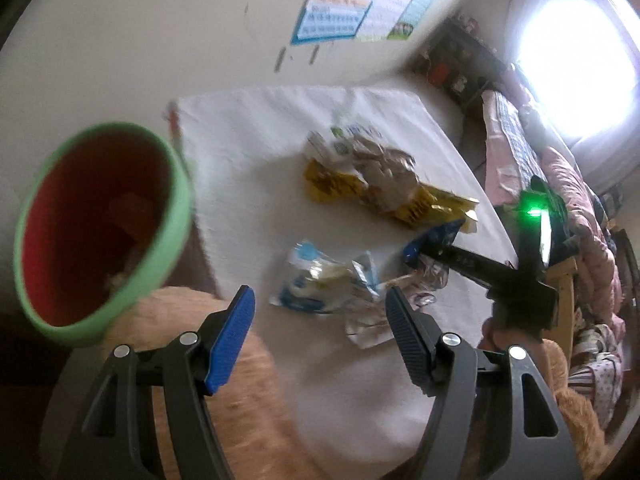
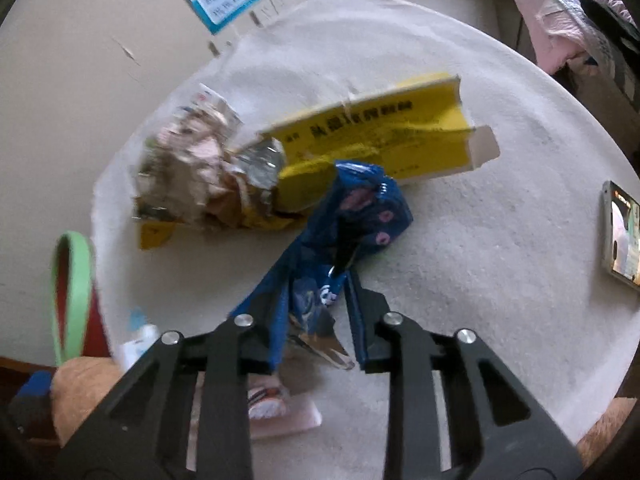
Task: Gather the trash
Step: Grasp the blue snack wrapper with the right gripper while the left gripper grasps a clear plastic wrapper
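Observation:
Trash lies on a white-covered table (image 2: pixel 500 220). My right gripper (image 2: pixel 320 280) is shut on a blue snack wrapper (image 2: pixel 360 204), which sticks out past its fingertips. The left wrist view shows this right gripper (image 1: pixel 424 250) at the right with the blue wrapper (image 1: pixel 436 234). My left gripper (image 1: pixel 320 296) is open above the table's near edge, nothing held; a white-and-blue wrapper (image 1: pixel 308 276) lies on the cloth just beyond its pads. A red bin with a green rim (image 1: pixel 100 232) stands to its left, beside the table. A yellow carton (image 2: pixel 380 136) and a crumpled foil bag (image 2: pixel 192 168) lie further back.
A phone (image 2: pixel 622 236) lies at the table's right edge. A small white-and-orange wrapper (image 2: pixel 268 404) sits under the right gripper. Silver foil (image 1: pixel 368 324) lies near the left gripper's right finger. A tan furry cushion (image 1: pixel 192 320) is below the table edge. Bedding (image 1: pixel 560 184) fills the right.

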`<state>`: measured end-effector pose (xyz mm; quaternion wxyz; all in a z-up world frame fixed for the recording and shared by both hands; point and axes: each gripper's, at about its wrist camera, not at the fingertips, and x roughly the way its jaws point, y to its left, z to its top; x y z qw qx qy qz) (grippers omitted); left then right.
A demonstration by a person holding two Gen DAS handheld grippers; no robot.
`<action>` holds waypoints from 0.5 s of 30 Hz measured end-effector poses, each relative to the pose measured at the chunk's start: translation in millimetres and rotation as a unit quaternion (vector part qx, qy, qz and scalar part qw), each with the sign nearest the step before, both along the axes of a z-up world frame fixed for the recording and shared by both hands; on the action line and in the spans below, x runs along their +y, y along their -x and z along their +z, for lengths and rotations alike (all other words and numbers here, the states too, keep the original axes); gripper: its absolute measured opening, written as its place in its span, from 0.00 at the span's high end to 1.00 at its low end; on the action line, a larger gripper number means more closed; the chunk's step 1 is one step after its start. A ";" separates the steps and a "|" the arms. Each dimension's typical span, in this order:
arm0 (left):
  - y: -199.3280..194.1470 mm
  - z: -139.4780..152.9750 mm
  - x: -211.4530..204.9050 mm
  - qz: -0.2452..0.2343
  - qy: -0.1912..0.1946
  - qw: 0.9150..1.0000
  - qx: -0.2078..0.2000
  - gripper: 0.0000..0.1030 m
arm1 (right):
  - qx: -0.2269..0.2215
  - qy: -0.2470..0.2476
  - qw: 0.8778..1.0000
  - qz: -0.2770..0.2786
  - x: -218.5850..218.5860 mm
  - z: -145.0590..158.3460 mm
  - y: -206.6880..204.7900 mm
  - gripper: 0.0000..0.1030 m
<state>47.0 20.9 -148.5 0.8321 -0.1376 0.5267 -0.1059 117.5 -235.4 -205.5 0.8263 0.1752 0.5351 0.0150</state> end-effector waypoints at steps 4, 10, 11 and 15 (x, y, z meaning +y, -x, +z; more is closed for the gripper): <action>-16.7 -24.3 -16.8 0.000 0.029 0.998 0.047 0.37 | -0.053 -0.031 0.998 0.021 -12.4 43.1 28.4 0.75; -43.3 -61.8 -38.9 0.017 0.006 0.996 0.087 0.37 | -0.119 -0.004 0.992 0.036 -27.7 82.3 79.1 0.75; -47.1 -65.1 -42.0 0.019 -0.004 0.996 0.086 0.37 | -0.118 0.005 0.992 0.033 -29.3 80.4 81.2 0.75; -59.6 -75.8 -55.7 0.018 -0.040 0.996 0.080 0.37 | -0.089 -0.021 0.996 0.007 -43.3 56.8 82.3 0.75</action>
